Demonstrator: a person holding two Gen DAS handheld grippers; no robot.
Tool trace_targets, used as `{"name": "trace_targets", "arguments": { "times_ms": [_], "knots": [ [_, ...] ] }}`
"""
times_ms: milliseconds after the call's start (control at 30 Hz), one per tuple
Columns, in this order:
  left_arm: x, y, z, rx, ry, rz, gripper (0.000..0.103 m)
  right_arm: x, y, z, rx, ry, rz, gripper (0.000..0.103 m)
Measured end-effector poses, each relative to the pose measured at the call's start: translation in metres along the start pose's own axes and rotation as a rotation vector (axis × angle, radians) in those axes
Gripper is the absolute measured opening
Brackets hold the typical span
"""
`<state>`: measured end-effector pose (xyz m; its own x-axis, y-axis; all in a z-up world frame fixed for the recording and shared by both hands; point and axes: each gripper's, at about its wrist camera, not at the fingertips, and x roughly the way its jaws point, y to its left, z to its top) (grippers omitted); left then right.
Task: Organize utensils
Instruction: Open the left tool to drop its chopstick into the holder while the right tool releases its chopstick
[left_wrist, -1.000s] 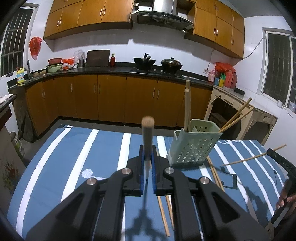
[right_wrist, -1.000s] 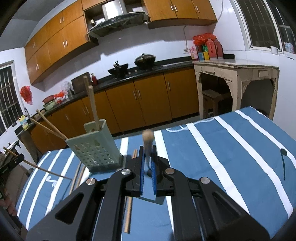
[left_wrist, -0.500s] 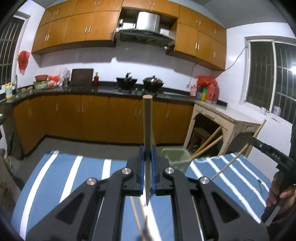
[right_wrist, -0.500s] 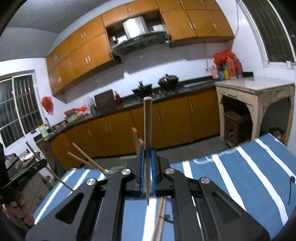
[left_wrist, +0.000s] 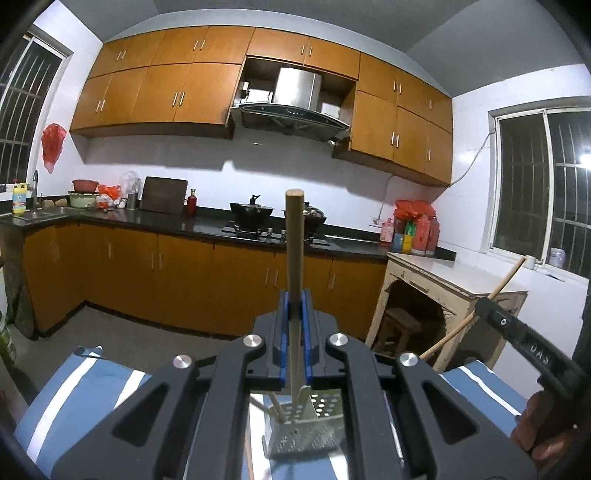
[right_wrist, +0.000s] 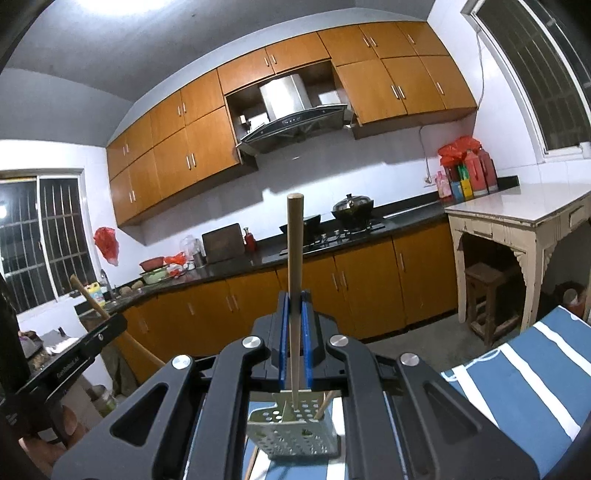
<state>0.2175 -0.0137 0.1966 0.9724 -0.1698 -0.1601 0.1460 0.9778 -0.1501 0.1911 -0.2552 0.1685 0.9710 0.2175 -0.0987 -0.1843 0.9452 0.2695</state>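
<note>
**2 chopsticks lifted over the holder**

I hold 1 wooden chopstick upright in each gripper: my left gripper (left_wrist: 294, 314) is clamped on the left chopstick (left_wrist: 294, 243), my right gripper (right_wrist: 294, 314) on the right chopstick (right_wrist: 294, 258). A second ago both sat low beside the green perforated holder (left_wrist: 306, 428) on the striped tablecloth (left_wrist: 74, 391). Both have since risen, and each lower tip appears to hang just above the holder's open top. 2 other sticks already lean inside it. To my eye the pickup is finished, and lowering both sticks into the holder comes next.
</note>
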Motion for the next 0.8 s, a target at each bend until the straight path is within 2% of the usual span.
{"name": "trace_targets", "arguments": {
  "times_ms": [267, 667, 800],
  "knots": [
    [0.04, 0.004, -0.019, -0.032, 0.065, 0.005, 0.008, 0.027, -0.001, -0.021, -0.014, 0.058, -0.018, 0.007],
    [0.062, 0.008, -0.036, -0.036, 0.126, 0.006, 0.008, 0.044, -0.001, -0.03, -0.009, 0.118, -0.026, 0.008],
    [0.062, 0.012, -0.036, -0.044, 0.135, 0.011, 0.013, 0.043, 0.0, -0.03, -0.012, 0.128, -0.02, 0.009]
  ]
}}
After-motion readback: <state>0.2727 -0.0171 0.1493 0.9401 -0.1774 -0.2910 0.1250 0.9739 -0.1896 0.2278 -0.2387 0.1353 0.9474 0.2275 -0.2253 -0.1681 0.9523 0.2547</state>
